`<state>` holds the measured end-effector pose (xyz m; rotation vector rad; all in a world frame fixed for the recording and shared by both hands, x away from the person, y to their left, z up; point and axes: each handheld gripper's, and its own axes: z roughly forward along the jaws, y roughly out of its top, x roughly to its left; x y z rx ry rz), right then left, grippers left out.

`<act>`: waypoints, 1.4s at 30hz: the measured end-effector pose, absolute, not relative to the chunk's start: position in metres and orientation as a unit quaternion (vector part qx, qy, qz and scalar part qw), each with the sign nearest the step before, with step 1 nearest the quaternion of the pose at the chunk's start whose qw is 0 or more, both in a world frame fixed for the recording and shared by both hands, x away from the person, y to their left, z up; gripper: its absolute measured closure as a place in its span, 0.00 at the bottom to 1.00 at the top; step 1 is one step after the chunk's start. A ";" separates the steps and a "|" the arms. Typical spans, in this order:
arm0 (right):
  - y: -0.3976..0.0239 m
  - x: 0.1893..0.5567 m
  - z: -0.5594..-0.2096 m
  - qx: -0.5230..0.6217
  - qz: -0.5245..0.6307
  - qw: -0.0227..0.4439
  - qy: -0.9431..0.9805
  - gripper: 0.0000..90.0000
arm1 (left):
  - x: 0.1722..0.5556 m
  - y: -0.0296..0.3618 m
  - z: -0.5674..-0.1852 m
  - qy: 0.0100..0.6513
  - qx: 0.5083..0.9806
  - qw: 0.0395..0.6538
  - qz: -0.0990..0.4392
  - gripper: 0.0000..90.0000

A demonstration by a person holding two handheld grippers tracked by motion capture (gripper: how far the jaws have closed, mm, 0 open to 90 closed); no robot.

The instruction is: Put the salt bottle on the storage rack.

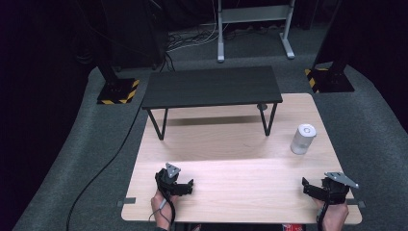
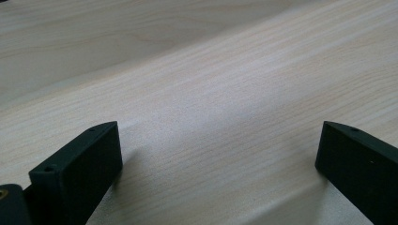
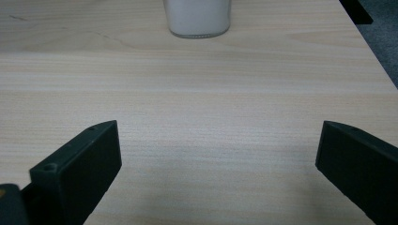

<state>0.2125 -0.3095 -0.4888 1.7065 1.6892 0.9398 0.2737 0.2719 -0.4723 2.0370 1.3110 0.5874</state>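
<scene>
The white jar [image 1: 303, 138] stands upright on the table [image 1: 231, 187], ahead of the right gripper [image 1: 308, 186], well apart from it. Both grippers' jaws stand wide, empty; the left gripper [image 1: 188, 185] rests far off. A hasty, off-centre approach could tip the jar.

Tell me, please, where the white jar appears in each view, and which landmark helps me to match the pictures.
High view: the white jar stands upright at the right of the wooden table, ahead of the right gripper.
Left gripper view: the jar is not in it; bare tabletop lies between the open fingers.
Right gripper view: the jar's base is at the top centre, ahead of the open fingers.
Shared landmark: the table's pale wood grain.
</scene>
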 end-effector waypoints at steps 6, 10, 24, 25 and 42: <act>-0.308 0.215 -0.488 0.635 0.350 0.279 0.629 0.00 | 0.274 0.272 -0.472 0.499 0.775 0.319 0.222 0.00; -0.307 0.223 -0.486 0.631 0.354 0.279 0.631 0.00 | 0.274 0.272 -0.472 0.499 0.775 0.319 0.222 0.00; -0.302 0.258 -0.487 0.625 0.377 0.307 0.611 0.00 | 0.274 0.272 -0.472 0.497 0.775 0.319 0.223 0.00; -0.302 0.259 -0.488 0.625 0.378 0.307 0.610 0.00 | 0.274 0.272 -0.472 0.497 0.775 0.319 0.223 0.00; -0.289 0.295 -0.483 0.608 0.382 0.328 0.613 0.00 | 0.274 0.272 -0.472 0.497 0.776 0.319 0.224 0.00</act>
